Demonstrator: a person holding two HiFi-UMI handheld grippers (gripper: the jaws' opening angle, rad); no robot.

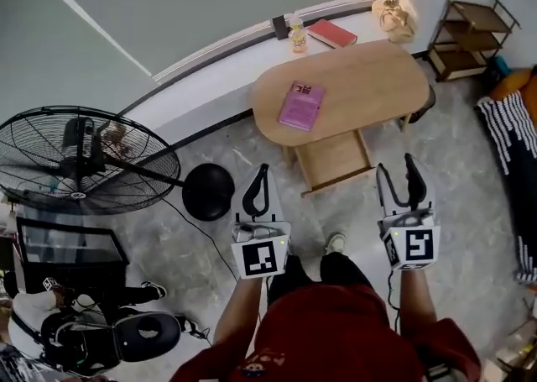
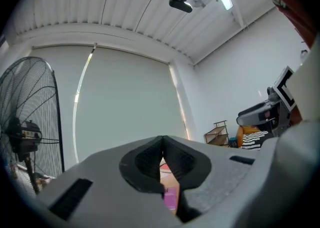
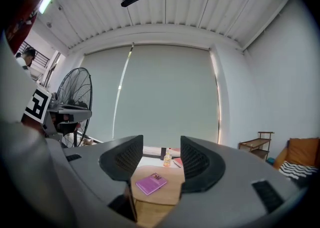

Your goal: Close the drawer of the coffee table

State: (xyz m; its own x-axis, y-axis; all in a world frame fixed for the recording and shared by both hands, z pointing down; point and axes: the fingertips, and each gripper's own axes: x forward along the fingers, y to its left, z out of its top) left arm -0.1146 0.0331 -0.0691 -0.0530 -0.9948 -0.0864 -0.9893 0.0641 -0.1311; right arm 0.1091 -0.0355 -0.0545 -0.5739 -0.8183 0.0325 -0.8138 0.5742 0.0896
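Note:
An oval wooden coffee table (image 1: 369, 78) stands ahead by the window ledge, with its drawer (image 1: 334, 160) pulled out toward me. A pink book (image 1: 301, 105) lies on the tabletop. Both grippers are held level a short way in front of the drawer, touching nothing. My left gripper (image 1: 262, 175) is to the drawer's left with its fingertips together and nothing in them. My right gripper (image 1: 396, 172) is to the drawer's right, jaws apart and empty. In the right gripper view the table (image 3: 165, 195), the pink book (image 3: 151, 183) and the drawer (image 3: 150, 216) show between the open jaws of the right gripper (image 3: 161, 156). The left gripper (image 2: 161, 144) shows shut, with the pink book (image 2: 171, 198) glimpsed below.
A large floor fan (image 1: 80, 158) with its round base (image 1: 208, 191) stands at the left. On the ledge are a red book (image 1: 331, 33) and a small bottle (image 1: 297, 36). A low shelf rack (image 1: 470, 36) and a striped cushion (image 1: 513, 149) sit at the right. My shoe (image 1: 336, 243) is near the drawer.

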